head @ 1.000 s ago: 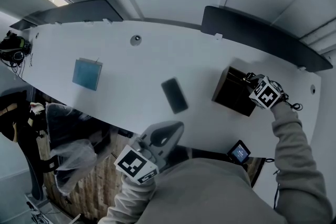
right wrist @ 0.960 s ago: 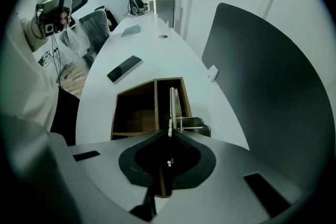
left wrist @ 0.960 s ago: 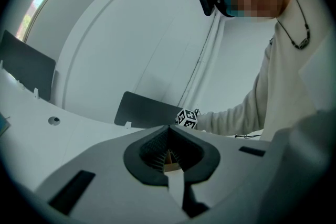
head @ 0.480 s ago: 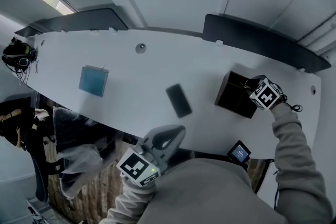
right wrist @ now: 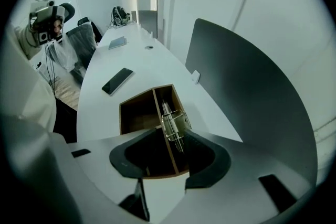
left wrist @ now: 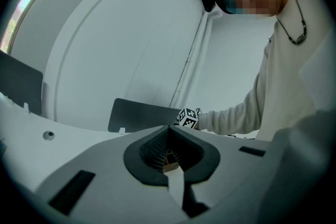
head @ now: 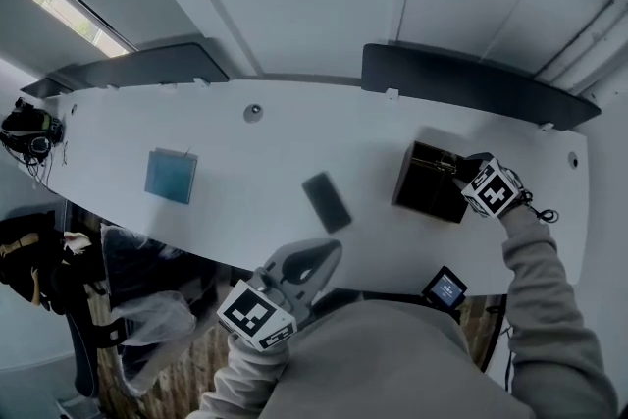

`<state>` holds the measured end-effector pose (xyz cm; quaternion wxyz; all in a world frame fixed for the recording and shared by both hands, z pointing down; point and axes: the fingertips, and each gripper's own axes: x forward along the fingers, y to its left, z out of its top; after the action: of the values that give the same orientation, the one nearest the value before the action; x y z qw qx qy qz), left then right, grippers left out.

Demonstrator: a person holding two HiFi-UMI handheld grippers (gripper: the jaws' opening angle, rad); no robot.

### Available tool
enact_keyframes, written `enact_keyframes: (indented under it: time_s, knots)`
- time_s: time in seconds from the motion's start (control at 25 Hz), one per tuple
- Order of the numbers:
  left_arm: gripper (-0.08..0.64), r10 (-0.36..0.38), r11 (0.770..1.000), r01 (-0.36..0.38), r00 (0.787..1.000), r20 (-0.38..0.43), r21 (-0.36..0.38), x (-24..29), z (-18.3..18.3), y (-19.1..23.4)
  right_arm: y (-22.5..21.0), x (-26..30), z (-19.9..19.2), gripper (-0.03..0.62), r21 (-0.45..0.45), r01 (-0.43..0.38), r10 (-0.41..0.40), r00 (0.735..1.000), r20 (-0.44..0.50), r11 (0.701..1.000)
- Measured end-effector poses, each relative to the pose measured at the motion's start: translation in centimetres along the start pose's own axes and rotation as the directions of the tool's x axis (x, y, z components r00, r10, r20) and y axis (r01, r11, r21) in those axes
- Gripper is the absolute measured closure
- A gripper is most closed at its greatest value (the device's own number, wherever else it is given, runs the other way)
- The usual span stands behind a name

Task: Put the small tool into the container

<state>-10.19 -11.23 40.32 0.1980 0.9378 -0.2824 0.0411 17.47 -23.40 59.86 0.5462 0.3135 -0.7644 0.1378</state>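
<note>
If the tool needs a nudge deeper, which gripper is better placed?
Right. The right gripper hangs over the container, jaws just opened, the small tool between them unpressed in the narrow compartment. The left gripper is shut, far from it.

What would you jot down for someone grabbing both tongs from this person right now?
Right tongs: open, jaws have just been opening, poised over the box; nothing gripped.
Left tongs: shut, empty, held well away from the box.
Tool: standing in the box's narrow compartment, in line between the right jaws but free of them.
Done: tool is in the box.
Left: probably only drawing the right tongs clear.
</note>
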Motion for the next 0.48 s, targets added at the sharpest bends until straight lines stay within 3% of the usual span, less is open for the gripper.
enact_keyframes:
  time_s: [0.2, 0.32, 0.36, 0.48]
  knots:
    - [0.557, -0.054, 0.998, 0.053, 0.999, 0.006, 0.029, 1.2, 0.9, -0.8, 0.7, -2.2, -1.3, 0.44, 0.073, 0.029, -0.031, 0.999, 0.024, 0.997]
    - [0.557, -0.089, 0.995, 0.089, 0.996, 0.002, 0.04, 1.9, 1.0, -1.2, 1.5, -3.6, -1.5, 0.517, 0.136, 0.036, -0.045, 0.997, 0.065, 0.99]
    - [0.557, -0.1, 0.994, 0.099, 0.995, 0.001, 0.04, 2.2, 1.0, -1.4, 1.9, -4.1, -1.4, 0.553, 0.173, 0.026, -0.042, 0.995, 0.092, 0.985]
    - [0.557, -0.102, 0.994, 0.102, 0.995, -0.006, 0.048, 3.1, 0.8, -1.5, 3.5, -5.6, -0.7, 0.569, 0.316, -0.057, -0.013, 0.976, 0.216, 0.947]
